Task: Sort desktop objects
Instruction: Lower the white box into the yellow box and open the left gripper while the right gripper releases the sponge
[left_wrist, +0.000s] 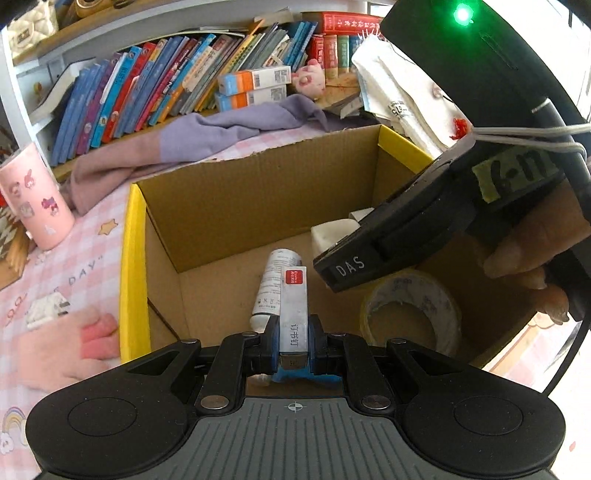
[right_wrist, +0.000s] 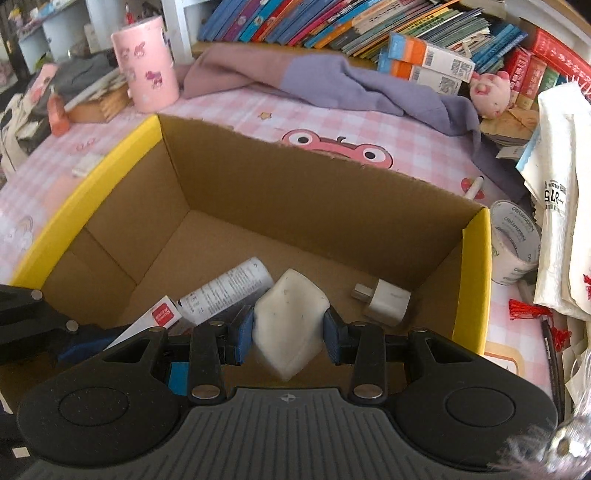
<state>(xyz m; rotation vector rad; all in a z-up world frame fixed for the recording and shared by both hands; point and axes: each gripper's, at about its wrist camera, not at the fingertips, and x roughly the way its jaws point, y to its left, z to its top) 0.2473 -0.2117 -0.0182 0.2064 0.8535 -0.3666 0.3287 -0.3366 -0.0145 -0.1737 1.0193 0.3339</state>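
The left gripper clamps a slim staple box between nearly closed jaws – the right gripper pinches a white eraser with jaws partly apart. Both hang over the cardboard box. Inside lie a white tube and a tape roll – only the right wrist view shows the charger plug and another tape roll outside the cardboard box.

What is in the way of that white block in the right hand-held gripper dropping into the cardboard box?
Nothing visible. The right hand-held gripper holds the white block over the open box, with bare floor below. The tube and charger lie off to either side.
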